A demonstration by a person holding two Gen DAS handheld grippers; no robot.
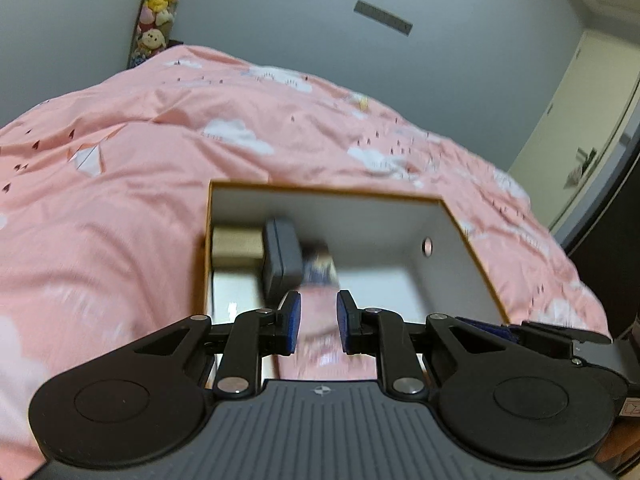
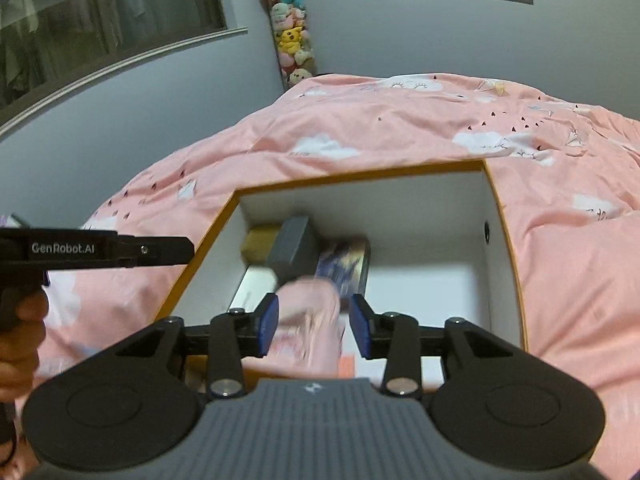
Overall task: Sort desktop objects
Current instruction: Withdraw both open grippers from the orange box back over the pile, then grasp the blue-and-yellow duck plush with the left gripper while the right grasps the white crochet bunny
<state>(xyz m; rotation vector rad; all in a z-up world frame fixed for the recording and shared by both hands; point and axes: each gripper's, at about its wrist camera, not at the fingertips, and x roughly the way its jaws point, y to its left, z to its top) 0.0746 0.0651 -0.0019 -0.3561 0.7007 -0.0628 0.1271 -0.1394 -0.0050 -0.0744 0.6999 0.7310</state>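
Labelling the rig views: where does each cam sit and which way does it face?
Left wrist: sits on the left tongs, looks forward and down into the open white box on the pink bedspread; a blurred pink item lies between its blue pads.
Right wrist: sits on the right tongs, same downward look into the box; the other tongs and a hand show at the left edge.
Shared: box, grey case, bedspread, plush toy stack.

Pink quilt, white cloud print; box white inside, orange rim; tongs pads blue.
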